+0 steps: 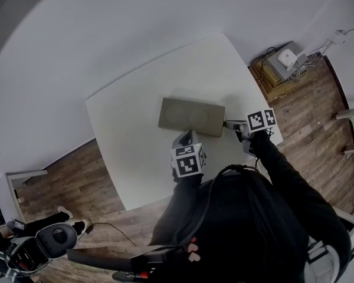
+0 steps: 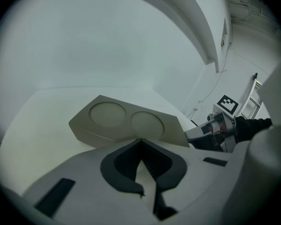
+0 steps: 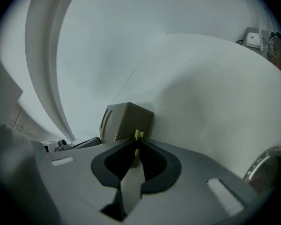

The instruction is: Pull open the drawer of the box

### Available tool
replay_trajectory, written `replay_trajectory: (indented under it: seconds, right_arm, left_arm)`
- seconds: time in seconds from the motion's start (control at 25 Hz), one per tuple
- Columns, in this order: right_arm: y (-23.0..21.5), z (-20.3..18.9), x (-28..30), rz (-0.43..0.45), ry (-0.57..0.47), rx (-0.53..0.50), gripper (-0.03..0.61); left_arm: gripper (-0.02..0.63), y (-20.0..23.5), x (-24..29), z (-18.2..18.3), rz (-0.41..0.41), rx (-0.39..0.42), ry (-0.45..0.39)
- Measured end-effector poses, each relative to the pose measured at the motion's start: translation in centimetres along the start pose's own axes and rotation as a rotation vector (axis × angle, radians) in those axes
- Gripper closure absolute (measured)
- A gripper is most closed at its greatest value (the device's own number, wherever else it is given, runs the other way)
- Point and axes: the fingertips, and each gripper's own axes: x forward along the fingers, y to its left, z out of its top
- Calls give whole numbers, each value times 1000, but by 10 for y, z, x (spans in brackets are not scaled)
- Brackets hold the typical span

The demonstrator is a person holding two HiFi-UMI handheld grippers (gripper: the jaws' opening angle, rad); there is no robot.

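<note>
One small olive-grey box is seen lying flat on the white table, with two shallow round recesses in its top. Its short end is met directly ahead of the fingertips of the right gripper, and its long side lies just beyond the fingertips of the left gripper. From the matt, crisp-edged shell it is judged stiff and light, probably card or moulded plastic. It can therefore be expected to slide on the smooth tabletop when the drawer is drawn, unless it is braced. A small yellowish tab projects from the short end and is pinched between the right fingers, which are closed on it. This is judged the proper hold, though so small a tab could slip out or tear under a sharp tug. The left fingers are set together with nothing between them, their tips at or against the long side; contact cannot be confirmed. The drawer is not seen to stand out from the end face. No brand, label or writing can be read on the box; only the black-and-white square markers on the gripper cubes are printed
</note>
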Motion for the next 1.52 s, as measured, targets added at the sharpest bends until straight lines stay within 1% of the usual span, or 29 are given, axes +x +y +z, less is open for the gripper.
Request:
replay_trajectory:
  seconds: [0.12, 0.28, 0.76, 1.16, 1.52]
  right_arm:
    - [-3, -1, -4, -7, -3, 1, 549]
    - [-7, -2, -9, -14, -3, 0, 549]
    - [-16, 1, -18, -27, -8, 14, 549]
    - [-18, 5, -17, -49, -17, 8, 549]
    - [-26, 17, -20, -57, -12, 6, 548]
  left_arm:
    - [619, 1, 0, -1, -12, -25, 6]
    - [619, 2, 0, -1, 1, -2, 8]
    - [619, 5, 6, 4, -21, -33, 20]
    - [619, 13, 8, 8, -25, -27, 25]
    - [619, 8, 20, 16, -34, -25, 34]
